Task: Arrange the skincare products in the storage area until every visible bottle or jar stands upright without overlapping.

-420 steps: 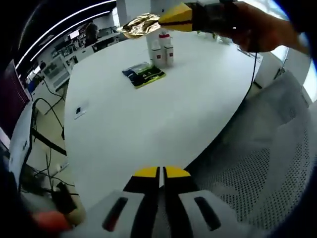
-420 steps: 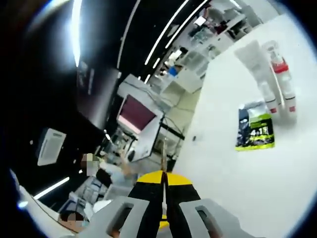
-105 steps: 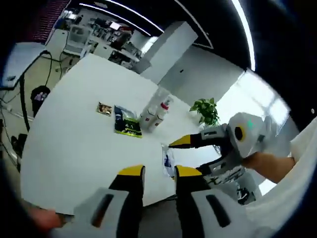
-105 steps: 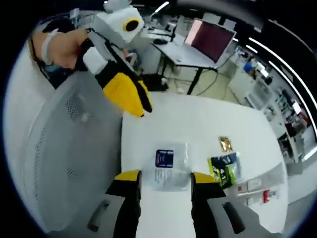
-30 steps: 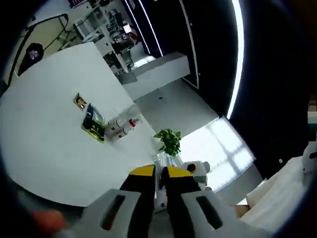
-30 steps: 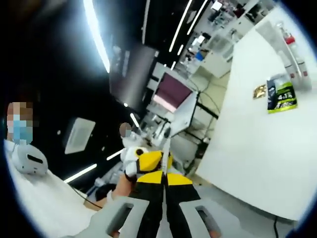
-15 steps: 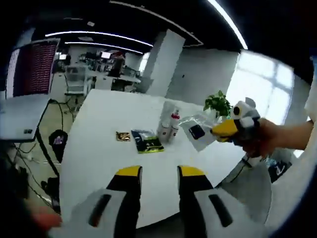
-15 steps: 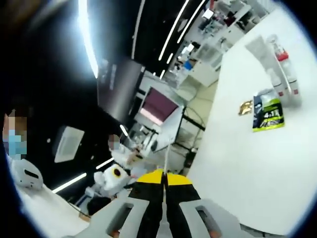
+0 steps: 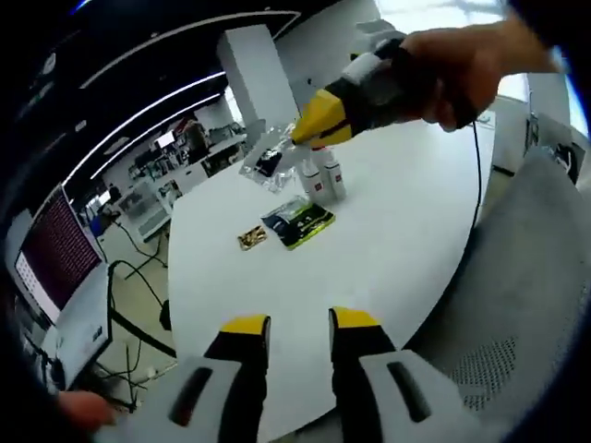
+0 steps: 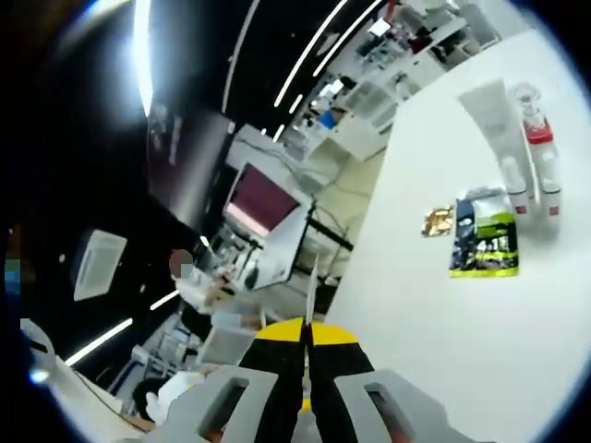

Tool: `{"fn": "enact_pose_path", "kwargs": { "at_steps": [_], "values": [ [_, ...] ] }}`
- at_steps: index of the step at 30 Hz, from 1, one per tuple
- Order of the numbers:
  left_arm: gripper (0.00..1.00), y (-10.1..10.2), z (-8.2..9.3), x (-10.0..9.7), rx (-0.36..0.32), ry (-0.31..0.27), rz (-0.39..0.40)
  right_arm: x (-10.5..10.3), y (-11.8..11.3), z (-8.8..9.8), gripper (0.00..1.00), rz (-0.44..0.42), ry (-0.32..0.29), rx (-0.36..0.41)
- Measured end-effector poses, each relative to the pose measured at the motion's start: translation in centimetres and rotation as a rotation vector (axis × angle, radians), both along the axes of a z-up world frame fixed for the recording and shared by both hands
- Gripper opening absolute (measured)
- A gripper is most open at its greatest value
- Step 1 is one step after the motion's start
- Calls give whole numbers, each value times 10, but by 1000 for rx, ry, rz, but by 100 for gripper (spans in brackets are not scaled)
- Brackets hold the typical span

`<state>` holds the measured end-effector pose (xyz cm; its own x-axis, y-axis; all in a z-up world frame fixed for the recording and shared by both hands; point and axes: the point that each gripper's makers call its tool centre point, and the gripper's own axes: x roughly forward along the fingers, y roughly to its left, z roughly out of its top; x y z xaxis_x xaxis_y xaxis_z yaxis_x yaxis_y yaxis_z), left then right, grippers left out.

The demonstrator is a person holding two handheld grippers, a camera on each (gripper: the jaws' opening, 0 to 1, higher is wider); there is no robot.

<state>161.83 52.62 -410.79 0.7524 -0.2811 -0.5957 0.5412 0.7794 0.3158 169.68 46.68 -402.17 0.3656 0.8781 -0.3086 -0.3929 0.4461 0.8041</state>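
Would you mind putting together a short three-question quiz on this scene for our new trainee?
1. True or false: the right gripper is shut on a clear plastic sachet held above the white table.
2. How do the left gripper's jaws stand? A) open and empty B) shut on a bottle C) shut on the gold sachet
3. Fill in: the small gold sachet lies flat beside the dark and ____ sachet.

Key: 1. True. 2. A. 3. Green; both lie flat in front of the upright white tube and the red-capped bottles.
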Motion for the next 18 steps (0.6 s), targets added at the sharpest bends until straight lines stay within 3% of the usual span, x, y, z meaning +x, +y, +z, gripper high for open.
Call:
{"fn": "enact_pose_path", "kwargs": {
  "at_steps": [7, 9, 15, 18],
  "values": [
    [22, 9, -19, -3, 57, 71, 17, 23, 14, -19, 0, -1, 26, -26],
    [23, 13, -26, -5, 79, 106, 27, 36, 17, -37, 0, -23, 57, -62],
    [20, 15, -31, -8, 80, 139, 33, 59, 24, -59, 0, -60, 119, -70],
    [20, 16, -35, -10, 93, 161, 32, 66, 29, -65, 0, -58, 121, -94]
  ]
}}
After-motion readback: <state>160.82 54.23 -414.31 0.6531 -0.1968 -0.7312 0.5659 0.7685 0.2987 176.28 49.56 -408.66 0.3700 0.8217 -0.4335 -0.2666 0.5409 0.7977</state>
